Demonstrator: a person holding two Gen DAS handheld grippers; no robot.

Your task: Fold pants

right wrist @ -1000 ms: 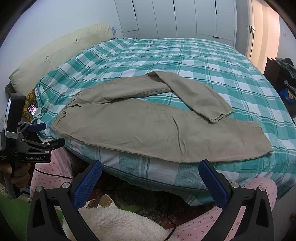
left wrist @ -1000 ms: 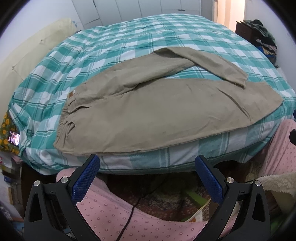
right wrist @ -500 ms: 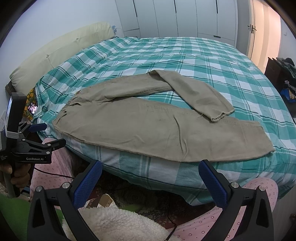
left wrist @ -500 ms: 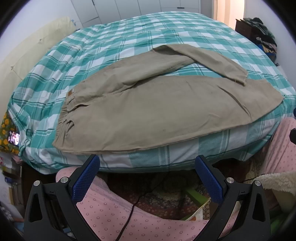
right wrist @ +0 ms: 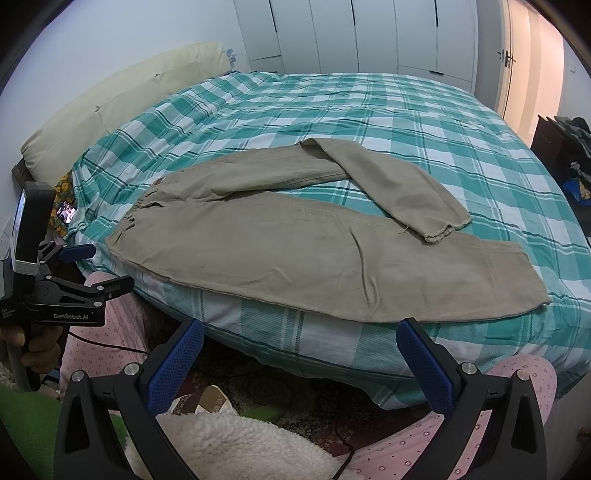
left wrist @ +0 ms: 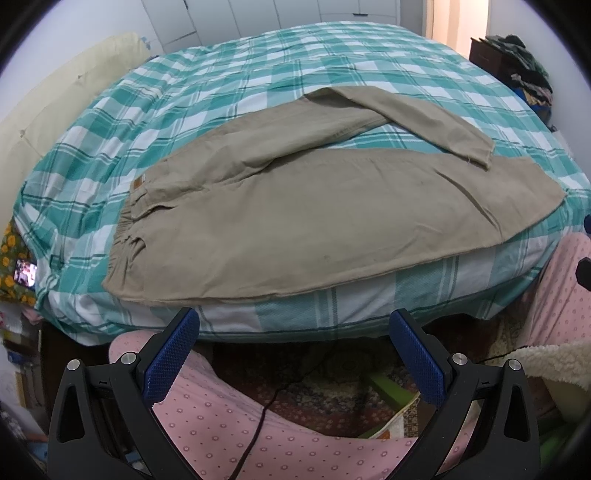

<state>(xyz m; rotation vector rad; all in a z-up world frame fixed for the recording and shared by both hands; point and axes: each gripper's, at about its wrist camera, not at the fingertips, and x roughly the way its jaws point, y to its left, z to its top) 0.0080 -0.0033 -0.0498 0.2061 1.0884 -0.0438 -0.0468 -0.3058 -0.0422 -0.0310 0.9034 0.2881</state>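
Beige pants (left wrist: 314, 214) lie on the bed near its front edge, waistband to the left, legs to the right. The near leg lies flat and straight. The far leg is bent back on itself, its frayed hem (right wrist: 443, 230) resting on the near leg. The pants show in the right wrist view (right wrist: 295, 254) too. My left gripper (left wrist: 293, 334) is open and empty, just below the bed edge under the waist end. My right gripper (right wrist: 301, 345) is open and empty, below the bed edge under the near leg. The left gripper also shows from the side (right wrist: 79, 269).
The bed (right wrist: 369, 122) has a teal and white checked cover. A cream pillow (right wrist: 110, 107) lies at its left end. White wardrobe doors (right wrist: 369, 33) stand behind. My pink-clad knees (left wrist: 229, 421), a cable and a fleece blanket (right wrist: 236, 443) are below the grippers. Dark furniture with clothes (left wrist: 517, 62) stands at right.
Both grippers have edged slightly closer to the bed and stayed open. The pants have not moved.
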